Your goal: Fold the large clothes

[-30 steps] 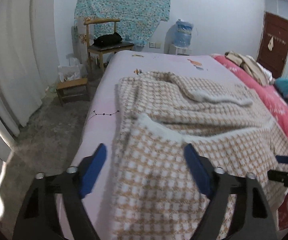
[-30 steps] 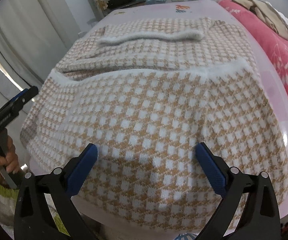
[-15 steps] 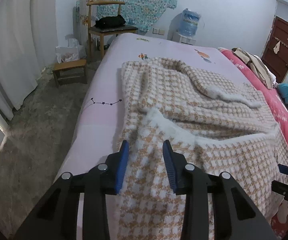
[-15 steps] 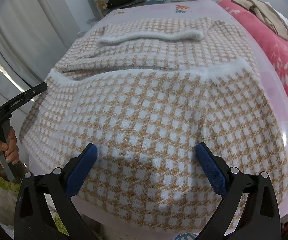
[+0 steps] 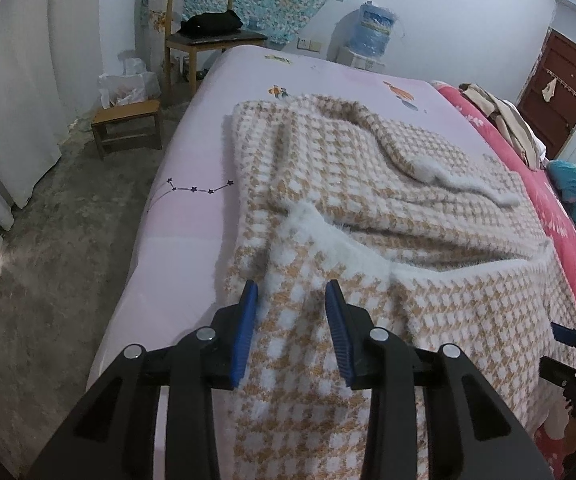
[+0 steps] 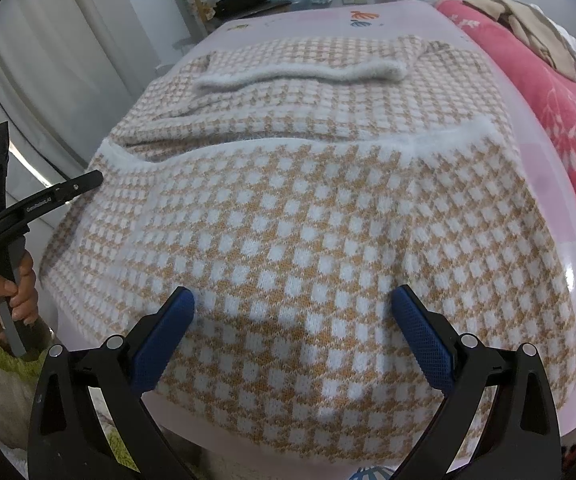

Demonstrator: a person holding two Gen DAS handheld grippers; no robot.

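The left tongs [image 5: 290, 300] pinch a bunched fold of the checked sweater [image 6: 308, 208] (on the bed [image 5: 192, 200]); the right tongs [image 6: 294, 312] stand spread wide above it.

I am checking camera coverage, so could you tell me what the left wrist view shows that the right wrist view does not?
Only the left wrist view shows the small wooden stool, the brown door and the left gripper pinching a fold of the checked sweater. Only the right wrist view shows the hand holding that gripper, and the right gripper open over the hem. Both show the sweater, pink bed sheet and wooden chair.
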